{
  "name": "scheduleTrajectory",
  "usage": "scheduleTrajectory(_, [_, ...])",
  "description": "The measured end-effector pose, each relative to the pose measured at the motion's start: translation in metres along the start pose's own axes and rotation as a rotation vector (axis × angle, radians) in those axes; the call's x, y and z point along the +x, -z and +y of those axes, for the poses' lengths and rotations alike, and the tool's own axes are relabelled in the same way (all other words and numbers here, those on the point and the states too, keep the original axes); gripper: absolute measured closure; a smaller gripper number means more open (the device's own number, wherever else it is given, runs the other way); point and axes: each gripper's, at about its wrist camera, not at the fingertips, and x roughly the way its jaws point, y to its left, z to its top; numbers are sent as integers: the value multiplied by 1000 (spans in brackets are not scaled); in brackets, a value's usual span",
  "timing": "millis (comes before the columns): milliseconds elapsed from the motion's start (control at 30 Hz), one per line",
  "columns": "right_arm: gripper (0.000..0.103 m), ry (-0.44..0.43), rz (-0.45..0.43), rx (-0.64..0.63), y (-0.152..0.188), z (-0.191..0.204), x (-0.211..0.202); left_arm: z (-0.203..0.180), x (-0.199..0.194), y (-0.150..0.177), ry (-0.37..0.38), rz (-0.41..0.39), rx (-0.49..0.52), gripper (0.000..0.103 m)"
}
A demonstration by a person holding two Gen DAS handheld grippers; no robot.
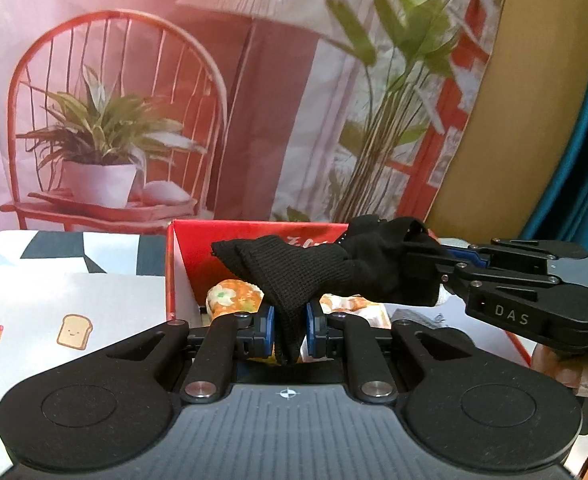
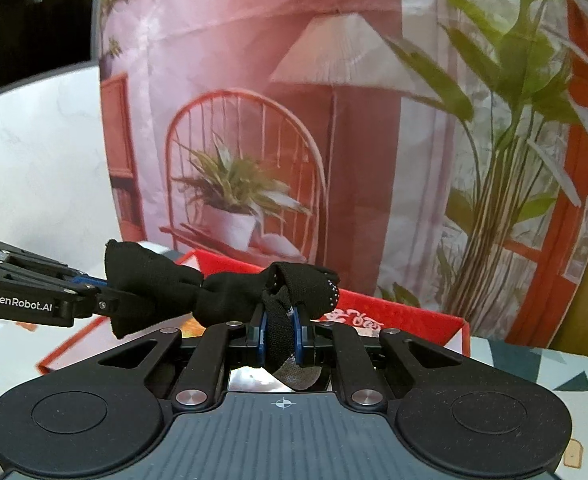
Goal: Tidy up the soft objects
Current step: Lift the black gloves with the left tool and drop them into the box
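A black knit sock (image 1: 314, 272) is stretched in the air between both grippers, above an open red box (image 1: 174, 264). My left gripper (image 1: 290, 330) is shut on the sock's ribbed end. My right gripper (image 1: 426, 268) comes in from the right and is shut on the other end. In the right wrist view the right gripper (image 2: 280, 334) pinches the sock (image 2: 230, 296), and the left gripper (image 2: 102, 292) holds the far end at the left. Orange floral cloth items (image 1: 230, 300) lie inside the box.
The red box (image 2: 394, 312) stands on a table with a patterned cloth (image 1: 54, 304) showing toast and popsicle prints. A printed backdrop (image 1: 214, 100) of a chair, lamp and plants hangs close behind. A blue curtain (image 1: 586, 140) is at the far right.
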Motion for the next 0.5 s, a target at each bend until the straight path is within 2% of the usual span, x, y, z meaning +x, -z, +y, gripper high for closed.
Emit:
scheduleTrajectory(233, [91, 46, 98, 38, 12, -8, 30, 1, 27, 3, -12, 71, 22, 85])
scheduleTrajectory(300, [91, 57, 124, 41, 15, -9, 34, 1, 32, 5, -15, 84, 36, 81])
scheduleTrajectory(333, [89, 65, 137, 45, 17, -10, 35, 1, 34, 6, -23, 89, 45, 76])
scheduleTrajectory(400, [88, 88, 155, 62, 19, -11, 37, -2, 34, 7, -43, 91, 76, 38])
scheduleTrajectory(500, [77, 114, 143, 80, 19, -13, 33, -5, 24, 7, -64, 46, 111, 17])
